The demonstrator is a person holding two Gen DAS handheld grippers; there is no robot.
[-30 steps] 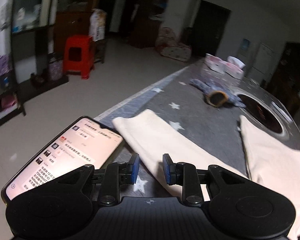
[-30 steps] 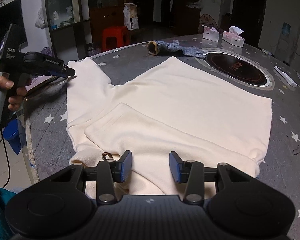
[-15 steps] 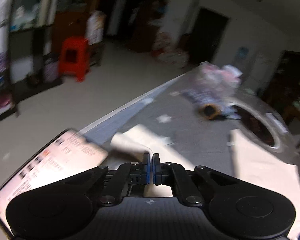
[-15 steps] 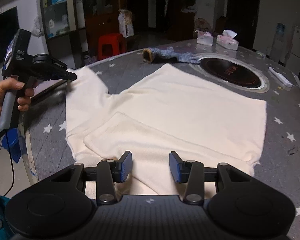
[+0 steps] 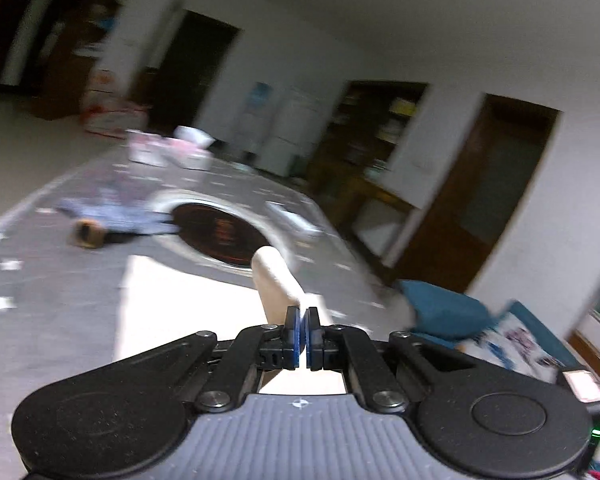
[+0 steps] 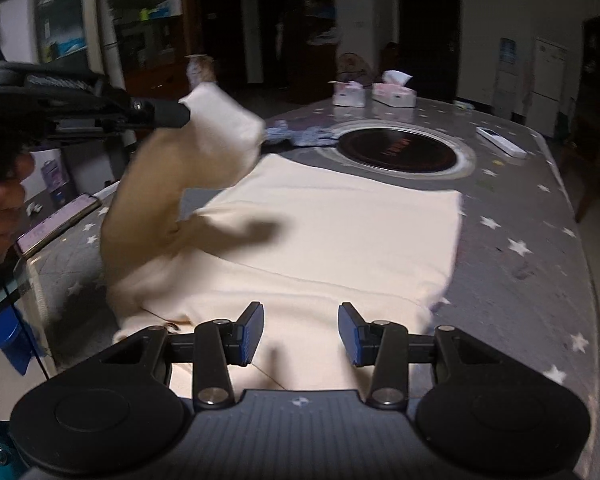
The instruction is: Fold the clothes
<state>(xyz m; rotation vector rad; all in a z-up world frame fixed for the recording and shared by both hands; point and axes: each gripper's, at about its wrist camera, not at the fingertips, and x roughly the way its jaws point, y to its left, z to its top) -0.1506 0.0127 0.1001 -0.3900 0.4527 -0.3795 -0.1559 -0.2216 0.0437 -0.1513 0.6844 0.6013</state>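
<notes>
Sleeve point(image 6: 220, 132) of cream sweatshirt point(image 6: 340, 240) is being held raised, clamped in left gripper point(image 6: 182, 114); right gripper point(image 6: 300, 332) is being held apart above hem.

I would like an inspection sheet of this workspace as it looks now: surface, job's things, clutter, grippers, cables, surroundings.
Surface: grey star-patterned table with round dark cooktop.
Job's things: cream garment lying flat; its sleeve lifted.
Clutter: blue-grey sock, two tissue boxes, phone at the table's left edge, white remote.
Grippers: left hand-held gripper shut on sleeve; right hand-held gripper open over the garment's near edge.
Cables: dark cable at the left edge.
Surroundings: dim room, shelves, doorways.
</notes>
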